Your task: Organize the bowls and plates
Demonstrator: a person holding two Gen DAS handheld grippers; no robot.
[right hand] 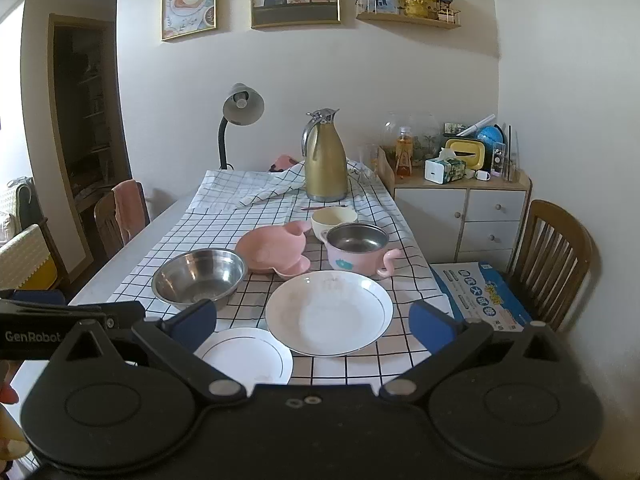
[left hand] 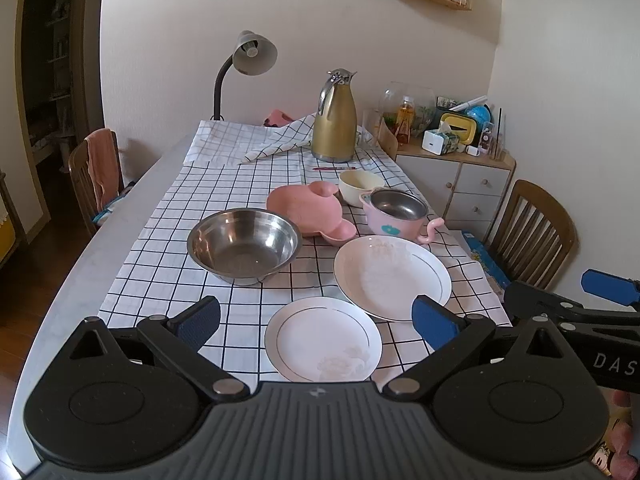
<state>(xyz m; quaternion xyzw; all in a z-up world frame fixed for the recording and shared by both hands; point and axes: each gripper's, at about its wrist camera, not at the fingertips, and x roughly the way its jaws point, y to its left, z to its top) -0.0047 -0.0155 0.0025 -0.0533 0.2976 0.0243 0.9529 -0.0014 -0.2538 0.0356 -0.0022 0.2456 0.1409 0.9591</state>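
Note:
A small white plate [left hand: 322, 338] with a thin dark ring lies nearest on the checked cloth, between the fingers of my open left gripper [left hand: 316, 322]. Beyond it rests a larger white plate [left hand: 390, 276], then a steel bowl [left hand: 244, 244], an upturned pink dish [left hand: 306, 208], a cream bowl [left hand: 358, 186] and a pink steel-lined handled bowl [left hand: 396, 212]. In the right wrist view my open right gripper [right hand: 314, 324] hovers over the near edge of the large plate [right hand: 328, 312]; the small plate [right hand: 246, 356] and steel bowl [right hand: 200, 276] sit to its left. Both grippers hold nothing.
A gold thermos jug [left hand: 334, 120] and a desk lamp [left hand: 248, 64] stand at the table's far end. A cluttered cabinet [right hand: 460, 200] and a wooden chair [right hand: 556, 256] are on the right, with a blue-printed box [right hand: 480, 296] by the table edge. Another chair [left hand: 96, 172] stands left.

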